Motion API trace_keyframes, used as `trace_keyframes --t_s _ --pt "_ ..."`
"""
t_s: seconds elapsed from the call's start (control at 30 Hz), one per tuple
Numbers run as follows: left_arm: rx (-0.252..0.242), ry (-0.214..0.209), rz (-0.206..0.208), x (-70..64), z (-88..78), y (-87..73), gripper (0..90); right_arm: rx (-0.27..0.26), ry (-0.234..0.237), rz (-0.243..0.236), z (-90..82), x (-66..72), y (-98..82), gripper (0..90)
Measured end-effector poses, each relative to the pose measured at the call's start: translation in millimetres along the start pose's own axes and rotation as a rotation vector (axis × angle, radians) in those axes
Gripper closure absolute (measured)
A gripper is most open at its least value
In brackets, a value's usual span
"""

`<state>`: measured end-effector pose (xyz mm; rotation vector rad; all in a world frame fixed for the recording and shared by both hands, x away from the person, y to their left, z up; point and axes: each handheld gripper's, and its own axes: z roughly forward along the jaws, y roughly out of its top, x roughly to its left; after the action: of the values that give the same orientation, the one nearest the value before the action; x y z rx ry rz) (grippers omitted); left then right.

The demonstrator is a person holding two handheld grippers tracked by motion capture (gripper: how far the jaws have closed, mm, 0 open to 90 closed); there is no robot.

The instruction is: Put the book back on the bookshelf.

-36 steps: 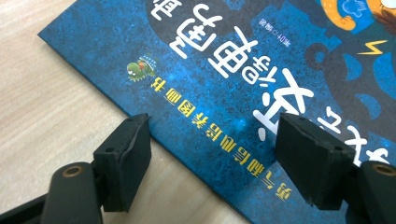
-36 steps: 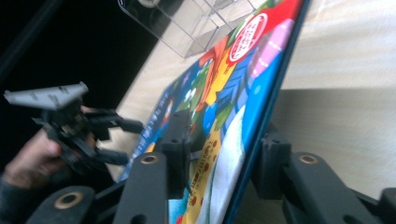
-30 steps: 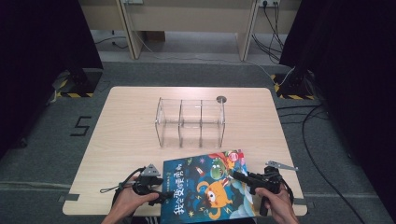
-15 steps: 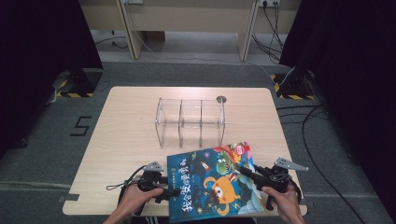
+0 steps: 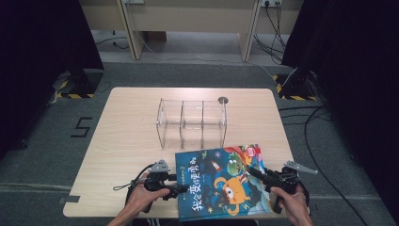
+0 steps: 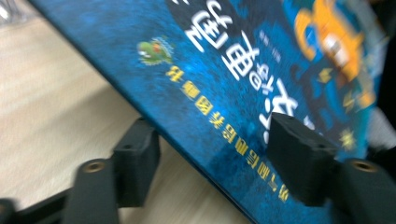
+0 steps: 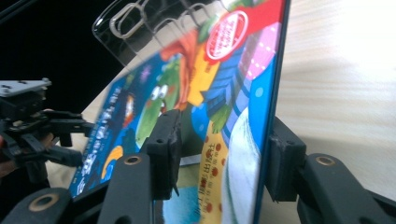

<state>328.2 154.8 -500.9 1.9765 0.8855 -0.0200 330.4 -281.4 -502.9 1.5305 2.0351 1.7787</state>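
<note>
While tilted, book between 2 hand-held grippers.

A pale wooden table bears a clear 3-compartment rack and a picture book.

The book has slid a bit to the right & turned, its far right corner now further out. Left gripper jaws just closed in more, w/ the book's edge between them. Right gripper jaws just opened wider round the other edge.
</note>
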Motion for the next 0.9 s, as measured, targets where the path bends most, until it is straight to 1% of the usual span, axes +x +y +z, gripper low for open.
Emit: trace_keyframes --t_s 0.03,0.07,0.1,0.13,0.17,0.2,0.23,0.27,0.3,0.37,0.4,0.43,0.47,0.53,0.57,0.6,0.63,0.67,0.7,0.73,0.77,0.83,0.87,0.9 --pt "-0.005 -0.011 -0.002 0.8 0.3 -0.2 40.0 0.005 -0.006 0.004 -0.3 0.3 -0.6 52.6" --pt "-0.017 -0.032 -0.018 0.8 1.0 -0.7 40.8 0.011 -0.011 0.001 0.0 0.6 -1.4 52.1" --pt "-0.026 -0.07 -0.033 -0.3 2.1 -0.6 41.2 0.022 -0.006 -0.003 1.5 1.6 -2.3 51.3" --pt "-0.026 -0.07 -0.033 -0.3 2.1 -0.6 41.2 0.022 -0.006 -0.003 1.5 1.6 -2.3 51.3" --pt "-0.035 -0.08 -0.037 -1.4 1.7 0.0 41.2 0.023 -0.006 -0.002 1.9 2.4 -2.4 51.0" --pt "-0.042 -0.081 -0.031 -1.8 0.2 1.3 42.0 0.024 -0.009 -0.006 2.2 3.1 -1.6 50.5" --pt "-0.05 -0.082 -0.03 -2.0 -1.4 2.8 43.5 0.029 -0.012 0.002 2.0 3.4 -1.3 50.2" --pt "-0.065 -0.084 -0.029 -2.0 -3.7 5.2 45.7 0.017 -0.005 0.01 1.7 2.7 -1.4 50.2" --pt "-0.065 -0.084 -0.029 -2.0 -3.7 5.2 46.5 0.017 -0.005 0.01 1.7 2.7 -1.4 50.2" --pt "-0.085 -0.096 -0.043 -1.6 -8.0 8.5 49.0 0.006 -0.001 0.007 1.2 3.2 -0.6 50.0" --pt "-0.085 -0.096 -0.043 -1.6 -8.0 8.5 50.0 0.006 -0.001 0.007 1.2 3.2 -0.6 50.0" --pt "-0.096 -0.103 -0.048 -2.0 -10.0 10.1 51.5 0.006 0.004 0.022 1.3 2.1 -0.6 49.4" --pt "-0.104 -0.11 -0.049 -2.6 -11.3 11.2 51.5 0.006 0.004 0.022 1.3 2.1 -0.6 49.4" --pt "-0.125 -0.13 -0.051 -5.5 -15.7 15.8 54.1 0.003 0.003 0.041 0.4 1.5 -1.1 48.3" --pt "-0.137 -0.135 -0.041 -8.9 -18.6 19.9 55.8 -0.002 -0.002 0.042 -0.3 0.1 -0.7 47.5" --pt "-0.137 -0.135 -0.041 -8.9 -18.6 19.9 55.9 -0.002 -0.002 0.042 -0.3 0.1 -0.7 47.5" --pt "-0.145 -0.127 -0.038 -11.7 -19.3 22.5 55.9 0.001 0.003 0.063 -0.9 0.5 -0.8 47.4" --pt "-0.149 -0.119 -0.036 -13.3 -19.3 24.2 55.8 -0.005 -0.003 0.053 -1.4 -1.1 -0.9 47.2" --pt "-0.152 -0.115 -0.034 -14.3 -19.0 25.8 55.3 -0.006 -0.004 0.075 -2.1 -1.0 -1.2 47.0" --pt "-0.151 -0.115 -0.034 -14.5 -18.8 26.9 55.3 -0.006 -0.004 0.075 -2.1 -1.0 -1.2 47.0" --pt "-0.152 -0.123 -0.039 -14.3 -18.5 28.7 55.5 -0.007 -0.009 0.068 -2.2 -2.1 -1.3 46.9" --pt "-0.152 -0.143 -0.048 -14.7 -17.2 31.2 56.5 0.006 -0.004 0.096 -2.0 -4.9 -2.4 46.3" --pt "-0.149 -0.16 -0.049 -15.3 -16.0 31.9 56.5 0.006 -0.004 0.096 -2.0 -4.9 -2.4 46.3" --pt "-0.141 -0.195 -0.048 -19.1 -11.7 32.9 57.8 0.016 0.007 0.111 -1.9 -4.6 -2.6 46.3"
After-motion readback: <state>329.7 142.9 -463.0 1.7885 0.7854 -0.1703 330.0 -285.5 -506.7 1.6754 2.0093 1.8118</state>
